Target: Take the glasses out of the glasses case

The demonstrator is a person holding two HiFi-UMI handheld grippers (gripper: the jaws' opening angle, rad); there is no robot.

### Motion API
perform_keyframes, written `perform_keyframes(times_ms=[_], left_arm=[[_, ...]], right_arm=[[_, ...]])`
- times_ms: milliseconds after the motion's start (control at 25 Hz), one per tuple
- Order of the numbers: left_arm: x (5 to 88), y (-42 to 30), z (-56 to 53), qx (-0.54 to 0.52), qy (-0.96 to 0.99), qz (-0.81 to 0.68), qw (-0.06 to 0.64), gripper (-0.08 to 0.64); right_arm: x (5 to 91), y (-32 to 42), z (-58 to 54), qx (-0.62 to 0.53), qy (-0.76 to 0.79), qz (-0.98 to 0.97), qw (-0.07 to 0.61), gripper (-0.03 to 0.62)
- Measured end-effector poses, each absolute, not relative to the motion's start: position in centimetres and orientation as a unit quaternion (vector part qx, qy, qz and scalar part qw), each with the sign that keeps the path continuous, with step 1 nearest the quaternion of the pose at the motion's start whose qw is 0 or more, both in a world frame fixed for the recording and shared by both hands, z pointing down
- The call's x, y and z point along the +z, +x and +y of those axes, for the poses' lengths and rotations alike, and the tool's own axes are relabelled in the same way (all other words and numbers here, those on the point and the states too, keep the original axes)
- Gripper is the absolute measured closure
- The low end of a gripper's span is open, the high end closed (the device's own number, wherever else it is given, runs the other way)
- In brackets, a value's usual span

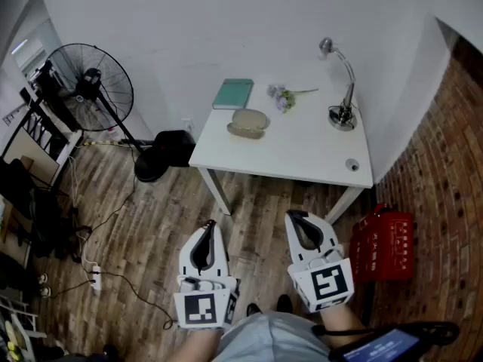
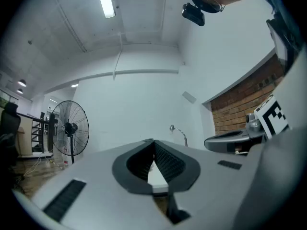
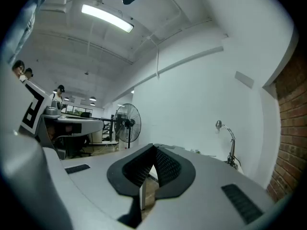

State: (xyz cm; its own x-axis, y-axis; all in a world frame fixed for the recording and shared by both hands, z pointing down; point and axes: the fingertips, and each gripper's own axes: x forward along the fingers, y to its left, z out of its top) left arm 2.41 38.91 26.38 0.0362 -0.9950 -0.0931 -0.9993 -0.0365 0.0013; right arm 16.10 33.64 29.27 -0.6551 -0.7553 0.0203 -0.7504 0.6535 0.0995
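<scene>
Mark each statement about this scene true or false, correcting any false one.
1. The glasses case lies on the white table. True.
2. The left gripper grips the case. False: the left gripper is shut, empty, short of the table.
3. The desk lamp stands on the table. True.
4. A red basket sits on the table. False: the red basket is on the floor beside it.
5. The right gripper has its jaws wide apart. False: the right gripper is shut.
</scene>
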Motion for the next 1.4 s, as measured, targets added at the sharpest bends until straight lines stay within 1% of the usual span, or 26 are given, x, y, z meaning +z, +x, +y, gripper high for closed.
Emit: perform_keyframes(times_ms=[280,400,440,480,520,1000,1400], left_arm=[[26.4,1.5,39.6,0.029,-0.718,0.695,0.024,0.554],[26.3,1.3,40.0,0.034,-0.722,0.69,0.026,0.554],[26.3,1.2,40.1,0.035,-0.723,0.689,0.026,0.554],[26.4,1.0,40.3,0.035,-0.724,0.688,0.026,0.554],[26.4,0.8,40.5,0.033,-0.725,0.688,0.025,0.554],[27.8,-2.1,42.0,0.03,-0.735,0.678,0.018,0.554],[29.5,-3.5,36.9,0.01,-0.729,0.684,0.004,0.554]], right_arm=[[28.9,15.5,34.3,-0.044,0.419,-0.906,0.033,0.577],[28.3,15.5,34.7,-0.041,0.425,-0.904,0.011,0.575],[28.2,15.4,34.9,-0.036,0.422,-0.906,0.006,0.5],[28.2,15.1,35.0,-0.032,0.417,-0.908,0.004,0.401],[28.3,14.9,35.3,-0.032,0.415,-0.909,0.004,0.388],[29.3,12.6,37.2,-0.039,0.437,-0.898,0.009,0.399],[30.6,11.8,32.0,-0.021,0.437,-0.899,0.011,0.407]])
